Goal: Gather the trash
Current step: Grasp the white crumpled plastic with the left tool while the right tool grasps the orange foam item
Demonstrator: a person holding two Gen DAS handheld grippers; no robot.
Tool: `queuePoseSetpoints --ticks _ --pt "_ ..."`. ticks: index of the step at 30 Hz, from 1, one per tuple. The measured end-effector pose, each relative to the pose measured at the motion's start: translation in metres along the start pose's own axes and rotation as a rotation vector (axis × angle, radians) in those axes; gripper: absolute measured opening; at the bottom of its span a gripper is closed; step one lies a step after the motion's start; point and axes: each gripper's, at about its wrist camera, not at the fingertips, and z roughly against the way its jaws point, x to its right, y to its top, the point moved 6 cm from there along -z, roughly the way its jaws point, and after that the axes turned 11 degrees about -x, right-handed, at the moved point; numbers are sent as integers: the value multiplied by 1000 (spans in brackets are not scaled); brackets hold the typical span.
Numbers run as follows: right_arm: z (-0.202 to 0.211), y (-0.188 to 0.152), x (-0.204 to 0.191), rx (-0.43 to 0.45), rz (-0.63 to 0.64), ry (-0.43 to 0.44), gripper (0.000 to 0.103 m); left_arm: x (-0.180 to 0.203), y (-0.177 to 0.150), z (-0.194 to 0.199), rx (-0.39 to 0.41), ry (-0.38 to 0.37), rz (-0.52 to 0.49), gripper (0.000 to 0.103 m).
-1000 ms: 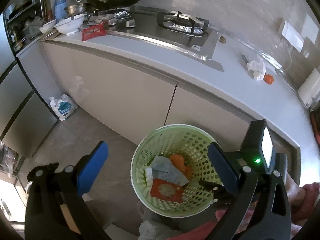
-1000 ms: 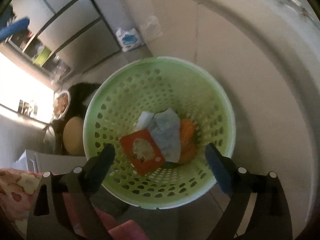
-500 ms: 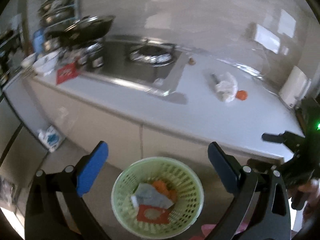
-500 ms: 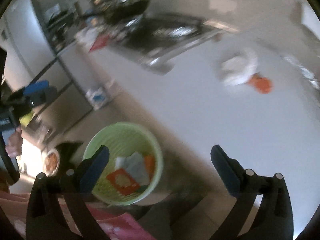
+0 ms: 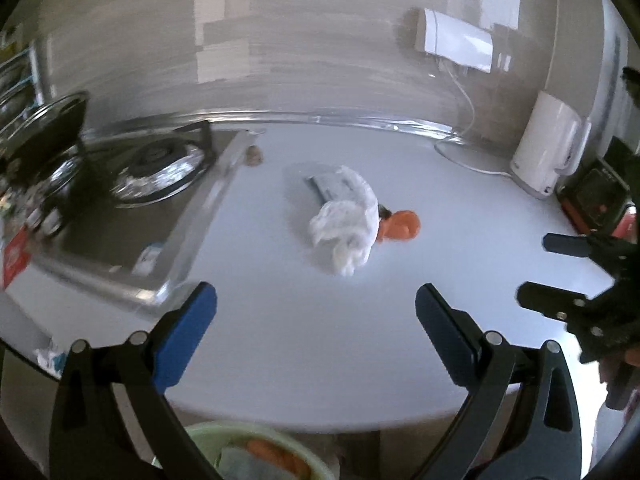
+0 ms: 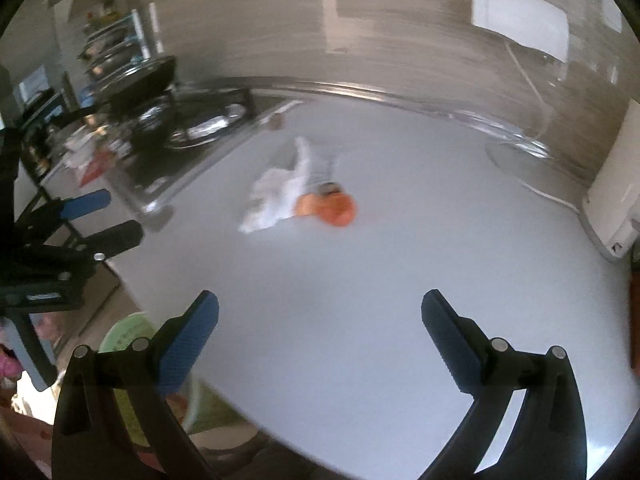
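Wide grey countertop (image 5: 280,340), bare along its near edge. Steel gas hob (image 5: 132,200) sunk in at the left end, a dark pan (image 5: 44,136) over the far burner. White kettle (image 5: 548,152) at the far right corner, its cord trailing along the back edge. Green basket (image 5: 256,448) below the near edge, scraps inside. Mid-counter, well clear of every edge: crumpled white wrapper (image 5: 344,224), touching an orange scrap (image 5: 400,226) on its right. Left gripper (image 5: 316,320) gaping, holding nothing. Right gripper (image 6: 320,324) likewise spread wide, empty. Nothing between either and the wrapper.
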Motion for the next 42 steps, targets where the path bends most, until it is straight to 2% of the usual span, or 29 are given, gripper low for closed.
queuePoseSetpoints --ticks 6,10,12,15,16,19,22,28,32,35,38,42 --pt "-25 15 41 -8 -45 -11 101 22 36 -79 -56 -30 -36 95" --pt "-44 25 57 -16 -59 -6 101 28 45 -111 -86 -51 -46 95" --pt "-54 31 63 -20 -60 -1 101 31 48 -121 -93 -68 -51 89" --pt "-66 38 67 -26 -54 8 101 35 50 -135 -127 -91 -66 59" --pt "-69 41 67 -27 -51 12 101 35 50 -140 -148 -103 -69 44" --pt "-78 51 63 -26 -37 33 101 34 52 -145 -159 -104 -70 31" --pt "-88 61 54 -29 -8 52 101 34 54 -143 -159 -108 -85 23" --pt "-111 79 34 -42 38 124 101 25 58 -123 -135 -140 -62 21" --pt "-122 84 23 -57 58 138 100 18 56 -109 -116 -156 -54 21" --pt "-128 84 14 -82 61 156 95 14 54 -110 -128 -159 -37 21" --pt "-129 83 4 -98 84 161 88 12 51 -113 -136 -171 -20 21" --pt "-135 78 -2 -135 93 168 60 11 47 -114 -142 -169 -20 21"
